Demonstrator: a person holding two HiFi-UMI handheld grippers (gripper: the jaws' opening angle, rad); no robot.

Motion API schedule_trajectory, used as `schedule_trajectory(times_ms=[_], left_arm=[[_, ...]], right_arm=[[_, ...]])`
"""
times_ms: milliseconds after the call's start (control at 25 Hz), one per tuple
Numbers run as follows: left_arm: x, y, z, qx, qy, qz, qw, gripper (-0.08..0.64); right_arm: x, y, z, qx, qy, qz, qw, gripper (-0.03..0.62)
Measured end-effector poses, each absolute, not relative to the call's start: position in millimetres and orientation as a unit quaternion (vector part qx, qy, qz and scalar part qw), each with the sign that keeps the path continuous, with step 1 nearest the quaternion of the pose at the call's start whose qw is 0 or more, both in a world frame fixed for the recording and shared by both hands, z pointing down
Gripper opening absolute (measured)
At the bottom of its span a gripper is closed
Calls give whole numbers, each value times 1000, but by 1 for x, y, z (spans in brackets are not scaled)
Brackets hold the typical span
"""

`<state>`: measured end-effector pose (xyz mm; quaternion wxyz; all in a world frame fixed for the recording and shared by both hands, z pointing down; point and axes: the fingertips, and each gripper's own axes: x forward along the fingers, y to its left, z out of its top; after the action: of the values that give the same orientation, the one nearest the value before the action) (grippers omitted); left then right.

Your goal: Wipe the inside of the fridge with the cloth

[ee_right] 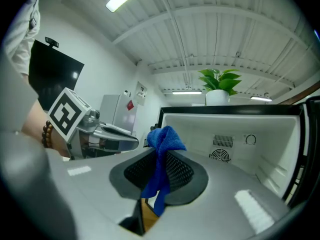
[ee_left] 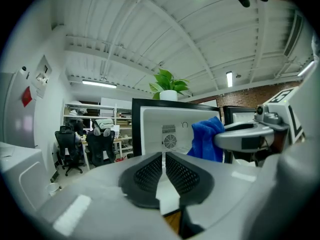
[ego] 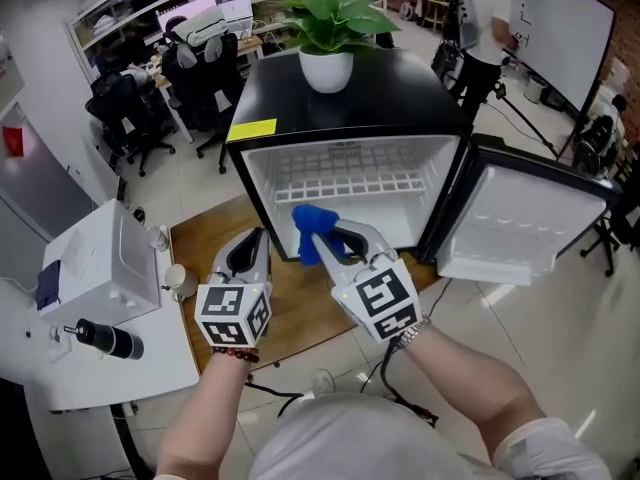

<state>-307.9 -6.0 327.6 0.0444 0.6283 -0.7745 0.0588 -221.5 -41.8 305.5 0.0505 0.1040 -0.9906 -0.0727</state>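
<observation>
A small black fridge (ego: 300,118) stands open, its white inside (ego: 345,193) bare except for a wire shelf, its door (ego: 520,230) swung to the right. My right gripper (ego: 322,240) is shut on a blue cloth (ego: 312,230) and holds it just in front of the fridge opening; the cloth (ee_right: 161,166) hangs bunched between the pads. My left gripper (ego: 248,246) is shut and holds nothing, beside the right one, to its left. In the left gripper view the cloth (ee_left: 206,139) shows ahead at right, before the fridge's back wall (ee_left: 170,134).
A potted plant (ego: 328,30) sits on top of the fridge. A white machine (ego: 100,263) rests on a table at the left, with a black cylinder (ego: 110,340) and a cup (ego: 176,280) nearby. Office chairs (ego: 150,98) stand behind. A person (ego: 487,23) stands at the back right.
</observation>
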Motion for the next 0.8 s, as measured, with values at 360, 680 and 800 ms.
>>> schedule_trajectory(times_ms=[360, 680, 800], left_arm=[[-364, -31, 327, 629, -774, 69, 40, 40], [-384, -51, 332, 644, -760, 75, 44, 83], [-391, -57, 336, 646, -758, 74, 47, 95]], right_arm=[[-299, -70, 305, 101, -989, -93, 49, 55], [-345, -90, 321, 106, -989, -89, 59, 55], [-357, -99, 326, 109, -988, -87, 60, 55]])
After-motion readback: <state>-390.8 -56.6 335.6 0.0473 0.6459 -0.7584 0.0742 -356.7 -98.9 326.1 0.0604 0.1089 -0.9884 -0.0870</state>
